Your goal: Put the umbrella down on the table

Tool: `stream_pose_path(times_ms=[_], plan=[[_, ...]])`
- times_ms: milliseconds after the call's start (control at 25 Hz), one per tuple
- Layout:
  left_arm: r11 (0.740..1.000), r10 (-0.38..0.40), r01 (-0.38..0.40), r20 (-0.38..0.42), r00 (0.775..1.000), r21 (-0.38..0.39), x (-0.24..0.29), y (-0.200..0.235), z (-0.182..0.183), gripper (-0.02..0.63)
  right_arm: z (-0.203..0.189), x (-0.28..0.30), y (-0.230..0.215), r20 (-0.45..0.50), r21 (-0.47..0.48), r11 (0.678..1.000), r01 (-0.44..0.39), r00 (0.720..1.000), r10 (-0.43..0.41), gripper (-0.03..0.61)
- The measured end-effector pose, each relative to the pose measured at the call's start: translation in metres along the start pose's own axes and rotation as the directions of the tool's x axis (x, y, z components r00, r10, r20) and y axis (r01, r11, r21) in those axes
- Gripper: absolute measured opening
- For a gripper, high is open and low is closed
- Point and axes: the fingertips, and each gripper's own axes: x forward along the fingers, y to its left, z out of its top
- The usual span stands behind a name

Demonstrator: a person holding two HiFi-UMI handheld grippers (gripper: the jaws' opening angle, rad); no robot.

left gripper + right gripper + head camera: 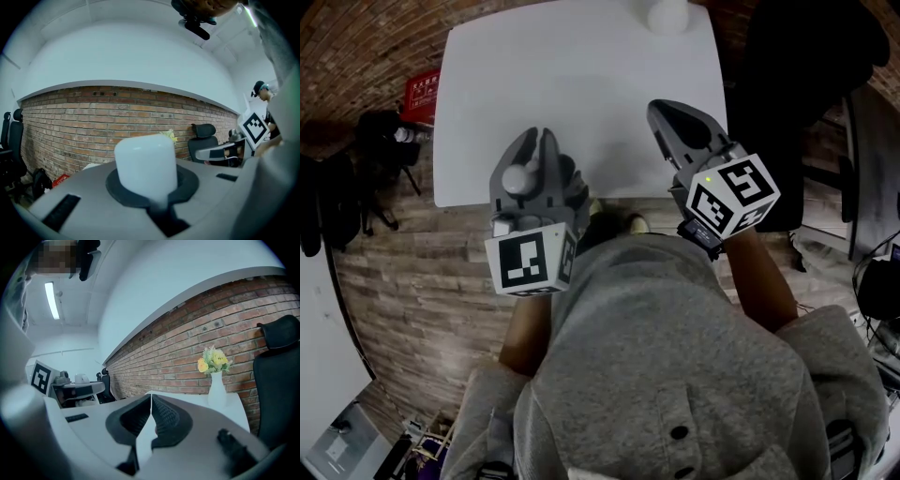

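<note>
My left gripper (539, 141) is shut on a white, round-topped cylinder (146, 161), seemingly the end of the umbrella. It stands upright between the dark pads, also seen from above as a pale knob (517, 178). The rest of the umbrella is hidden under the gripper. This gripper hovers over the near edge of the white table (581, 84). My right gripper (666, 114) is shut with nothing between its ribbed pads (161, 413), which meet at the tips. It reaches over the table's near right part, level with the left one.
A white vase (216, 387) with yellow flowers stands at the table's far edge. A black office chair (806, 75) is right of the table. Black bags (384, 141) and a red box (422, 94) lie on the wooden floor at the left. A brick wall (84, 126) stands behind.
</note>
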Motion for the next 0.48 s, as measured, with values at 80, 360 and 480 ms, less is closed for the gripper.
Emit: stream_pose_path(times_ms=[80,360,480], plan=[[1.000,-0.021,0.021,0.001,1.000,-0.003,0.007,0.004,-0.001,0.057,0.002,0.007,-0.001,0.002,-0.003,1.000,0.012,1.000,-0.012,0.025],[0.998,-0.056,0.056,-0.003,0.998,-0.024,0.036,0.031,-0.005,0.057,0.009,0.030,-0.005,-0.003,-0.004,0.998,0.062,0.998,-0.062,0.025],[0.997,-0.071,0.071,-0.005,0.997,-0.024,0.046,0.040,-0.007,0.057,0.009,0.037,-0.007,-0.005,0.000,0.997,0.082,0.997,-0.082,0.025]])
